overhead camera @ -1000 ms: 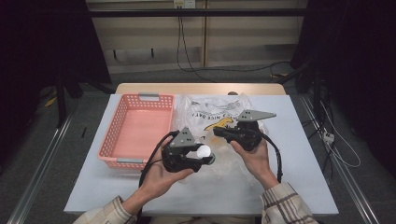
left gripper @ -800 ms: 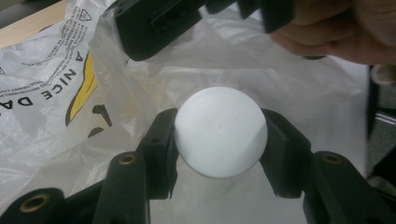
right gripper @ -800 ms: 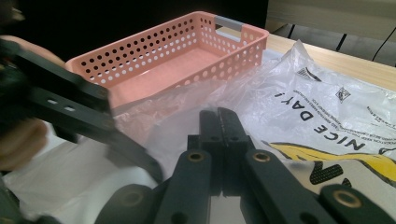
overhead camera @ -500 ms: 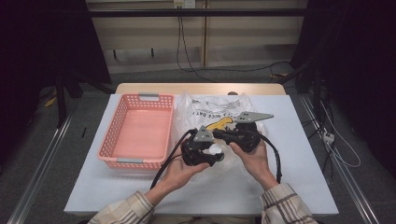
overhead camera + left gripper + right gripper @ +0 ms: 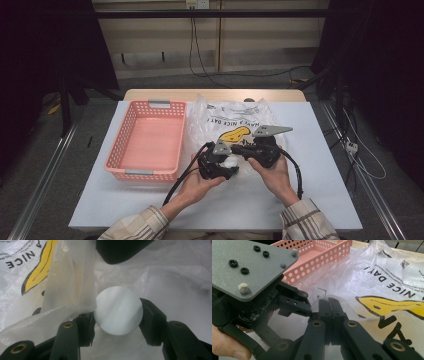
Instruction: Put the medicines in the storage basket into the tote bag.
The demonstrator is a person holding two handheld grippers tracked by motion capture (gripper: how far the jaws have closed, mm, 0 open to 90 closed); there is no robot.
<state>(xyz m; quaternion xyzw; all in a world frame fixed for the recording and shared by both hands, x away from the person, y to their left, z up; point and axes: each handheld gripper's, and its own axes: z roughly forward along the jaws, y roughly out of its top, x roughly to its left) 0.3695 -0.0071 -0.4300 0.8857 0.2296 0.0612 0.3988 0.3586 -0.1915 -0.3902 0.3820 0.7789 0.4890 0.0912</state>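
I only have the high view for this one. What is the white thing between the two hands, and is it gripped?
Observer: It's a white ball. The left tongs press on both of its sides.
Reviewer: And the right tongs?
Observer: The right tongs are shut on a fold of the bag.
Reviewer: Is the ball covered?
Observer: No. Bag film drapes over one left jaw, but the ball's face is bare.

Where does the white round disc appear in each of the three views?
High view: white round disc low at centre, in the left gripper.
Left gripper view: at centre, between the two black jaws.
Right gripper view: I cannot find it.
Shared landmark: the plastic bag with its yellow print.
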